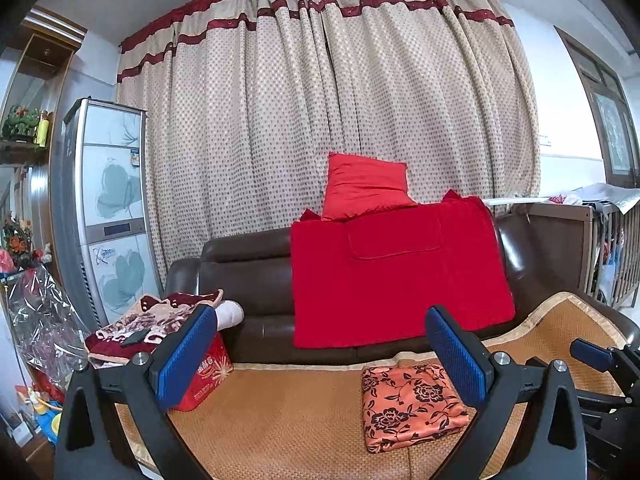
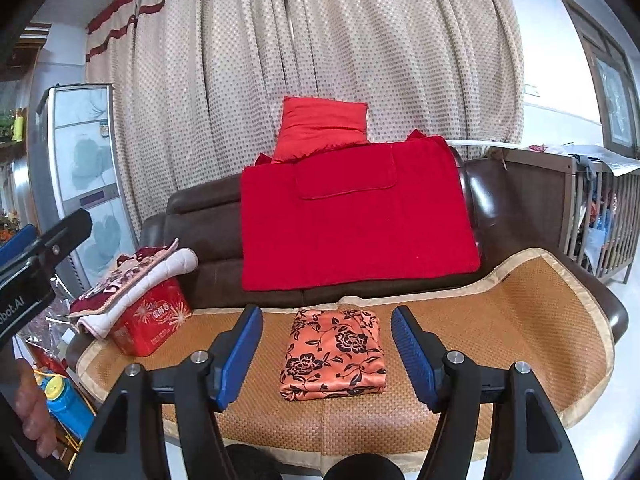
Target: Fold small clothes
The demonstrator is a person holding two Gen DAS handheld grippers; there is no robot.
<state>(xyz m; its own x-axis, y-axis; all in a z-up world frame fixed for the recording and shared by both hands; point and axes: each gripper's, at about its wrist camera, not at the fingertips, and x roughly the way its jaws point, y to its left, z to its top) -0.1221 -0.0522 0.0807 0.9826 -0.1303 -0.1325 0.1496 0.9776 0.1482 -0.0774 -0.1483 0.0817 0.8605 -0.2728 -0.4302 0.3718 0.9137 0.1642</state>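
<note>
A small orange garment with black flowers (image 2: 334, 354) lies folded into a neat rectangle on the woven mat (image 2: 520, 320) of the sofa seat. It also shows in the left wrist view (image 1: 412, 406). My right gripper (image 2: 326, 354) is open and empty, raised in front of the garment, which shows between its blue pads. My left gripper (image 1: 320, 356) is open and empty, held to the left of the garment and above the mat (image 1: 280, 412). The right gripper's blue tip (image 1: 592, 350) shows at the right edge of the left wrist view.
A red blanket (image 2: 352, 216) and a red cushion (image 2: 320, 128) lie on the brown sofa back. A red tin box (image 2: 152, 324) with a folded floral blanket (image 2: 128, 280) on top stands at the mat's left end. A wooden crib (image 2: 592, 216) is at the right.
</note>
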